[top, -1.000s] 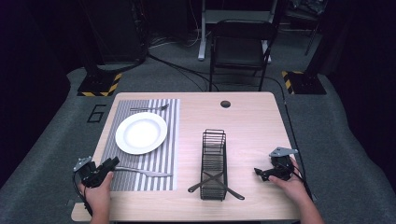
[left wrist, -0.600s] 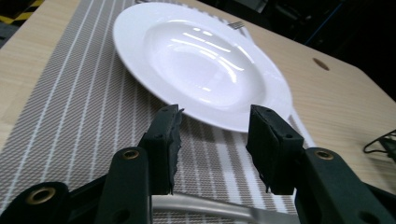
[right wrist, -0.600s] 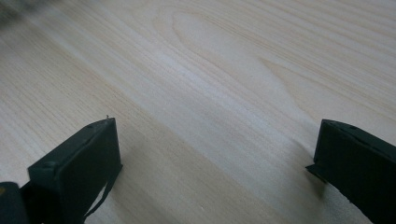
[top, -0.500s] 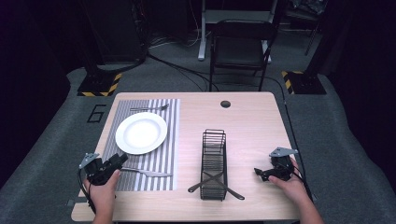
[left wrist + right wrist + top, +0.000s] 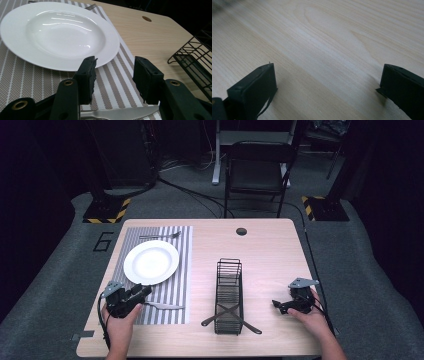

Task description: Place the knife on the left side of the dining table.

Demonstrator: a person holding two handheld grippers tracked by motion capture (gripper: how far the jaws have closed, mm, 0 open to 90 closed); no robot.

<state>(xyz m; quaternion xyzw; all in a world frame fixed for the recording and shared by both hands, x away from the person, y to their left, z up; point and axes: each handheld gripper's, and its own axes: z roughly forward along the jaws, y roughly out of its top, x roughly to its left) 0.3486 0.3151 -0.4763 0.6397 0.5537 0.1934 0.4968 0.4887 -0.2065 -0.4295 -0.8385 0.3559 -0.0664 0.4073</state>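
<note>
The left gripper (image 5: 113, 72), jaws just opened and released, hovers above a silver metal knife (image 5: 120, 113) beside the round white plate (image 5: 57, 32); the right gripper (image 5: 327, 82) rests with jaws spread over the wooden table (image 5: 324, 37).

In the left gripper view, the silver metal knife (image 5: 120, 113) is cut off by the bottom edge, the black wire basket (image 5: 197, 62) by the right edge. The grey fork (image 5: 92, 5) lies mostly hidden behind the white round plate (image 5: 60, 35).

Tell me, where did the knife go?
In the high view the knife lies on the striped placemat, near the table's front left, just below the white plate. The left gripper hovers over its handle end, fingers apart.
</note>
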